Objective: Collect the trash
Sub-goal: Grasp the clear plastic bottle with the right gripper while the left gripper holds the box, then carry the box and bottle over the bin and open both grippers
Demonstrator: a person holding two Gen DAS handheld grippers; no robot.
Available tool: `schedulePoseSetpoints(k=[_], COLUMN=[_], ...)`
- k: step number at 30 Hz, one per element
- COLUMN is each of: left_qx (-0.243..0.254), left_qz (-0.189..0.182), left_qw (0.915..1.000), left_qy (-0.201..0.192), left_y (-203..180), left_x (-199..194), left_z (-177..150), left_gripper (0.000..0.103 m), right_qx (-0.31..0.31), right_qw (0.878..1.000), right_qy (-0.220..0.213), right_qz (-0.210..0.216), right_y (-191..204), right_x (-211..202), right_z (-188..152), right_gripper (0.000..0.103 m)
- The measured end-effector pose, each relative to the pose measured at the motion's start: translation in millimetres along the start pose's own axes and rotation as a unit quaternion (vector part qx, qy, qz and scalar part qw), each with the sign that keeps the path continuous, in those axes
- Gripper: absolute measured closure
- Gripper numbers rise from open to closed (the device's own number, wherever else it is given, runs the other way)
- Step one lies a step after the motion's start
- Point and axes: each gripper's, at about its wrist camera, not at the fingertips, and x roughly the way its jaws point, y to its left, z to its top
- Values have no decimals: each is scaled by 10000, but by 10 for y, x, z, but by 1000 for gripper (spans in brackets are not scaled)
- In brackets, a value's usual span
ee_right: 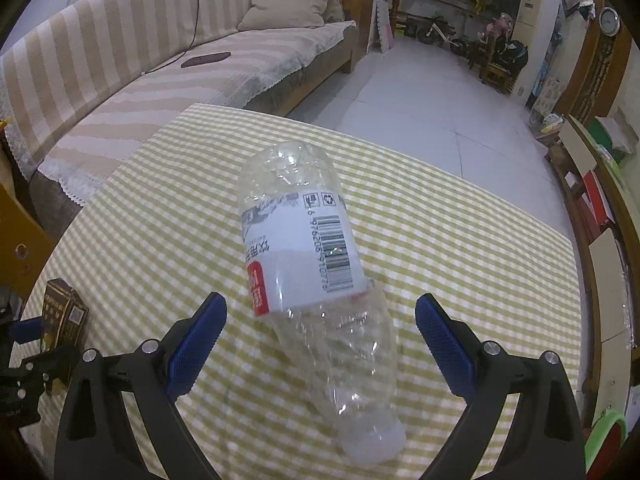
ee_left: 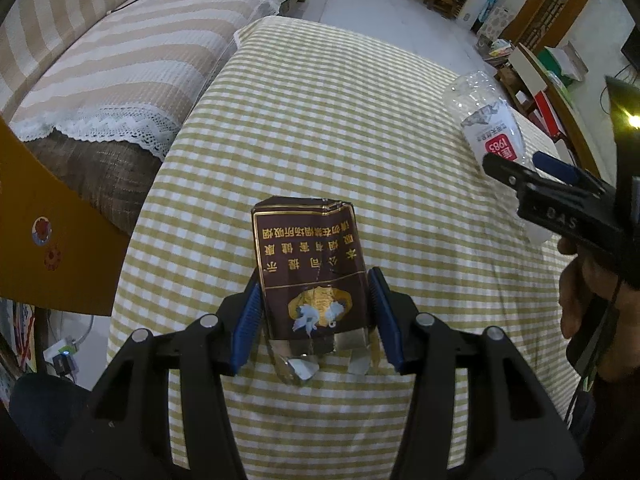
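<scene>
My left gripper was clamped on a crumpled brown cigarette pack, its blue pads pressed against both sides, above the yellow-checked tablecloth. My right gripper stood wide open, pads clear of an empty plastic bottle lying on its side between them on the cloth, cap end nearest the camera. A striped sofa ran beyond the table's far edge.

one cigarette pack, one plastic bottle, two grippers
</scene>
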Motion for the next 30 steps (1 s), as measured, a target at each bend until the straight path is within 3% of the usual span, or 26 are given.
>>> schedulePoseSetpoints(k=[10,19,30], left_qx=[24,64,61], left_qz=[-51,-132,-167], left_qw=[10000,9999,9998], left_qy=[-6,7,-63], left_y=[10,-12,-18], left_x=[26,27,-18], left_z=[-10,-13,2], left_gripper=[54,54,54], right_qx=[68,56,-41], right_qw=[9999,9995,9994], right_qy=[116,307,276], right_qz=[30,-45,-203], right_y=[-88,-78,50], right_x=[169,274,160], right_z=[62,79,70], right_gripper=[14,40,44])
